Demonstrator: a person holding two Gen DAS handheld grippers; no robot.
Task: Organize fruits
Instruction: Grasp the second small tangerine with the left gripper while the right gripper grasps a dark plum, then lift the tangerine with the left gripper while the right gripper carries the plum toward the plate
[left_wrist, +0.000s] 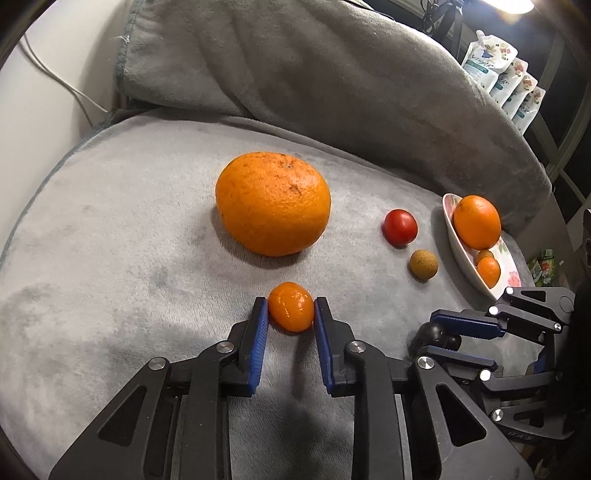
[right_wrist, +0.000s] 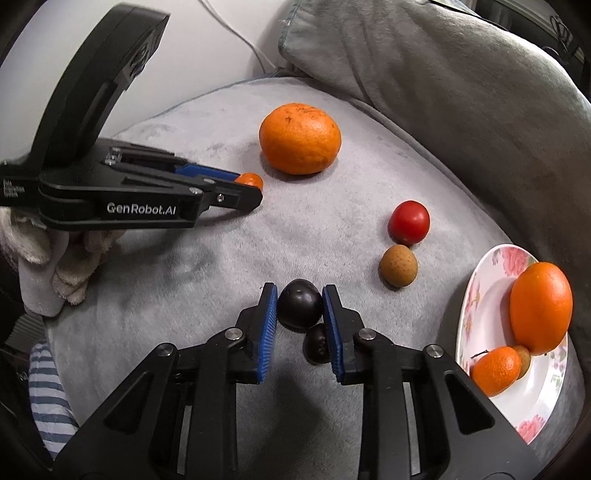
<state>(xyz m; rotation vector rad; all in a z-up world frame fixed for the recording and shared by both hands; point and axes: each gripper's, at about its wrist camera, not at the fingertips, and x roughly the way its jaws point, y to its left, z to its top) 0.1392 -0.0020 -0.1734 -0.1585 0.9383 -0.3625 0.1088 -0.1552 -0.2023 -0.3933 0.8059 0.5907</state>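
My left gripper (left_wrist: 291, 308) is shut on a small orange kumquat (left_wrist: 291, 312) that rests on the grey cushion (left_wrist: 110, 258). My right gripper (right_wrist: 300, 308) is shut on a dark plum (right_wrist: 299, 308); a second dark fruit (right_wrist: 316, 344) lies just behind it by the right pad. A big orange (left_wrist: 273, 203) sits mid-cushion, also in the right wrist view (right_wrist: 300, 138). A red tomato (right_wrist: 409, 221) and a brown round fruit (right_wrist: 399, 266) lie right of centre. A floral plate (right_wrist: 487, 295) at the right holds an orange (right_wrist: 541, 306), a small mandarin (right_wrist: 495, 373) and a brown fruit.
A grey pillow (left_wrist: 332, 74) leans behind the cushion. A white cable (left_wrist: 55, 77) runs along the wall at the left. White pouches (left_wrist: 509, 77) stand at the far right. A striped cloth (right_wrist: 48, 391) hangs at the left edge.
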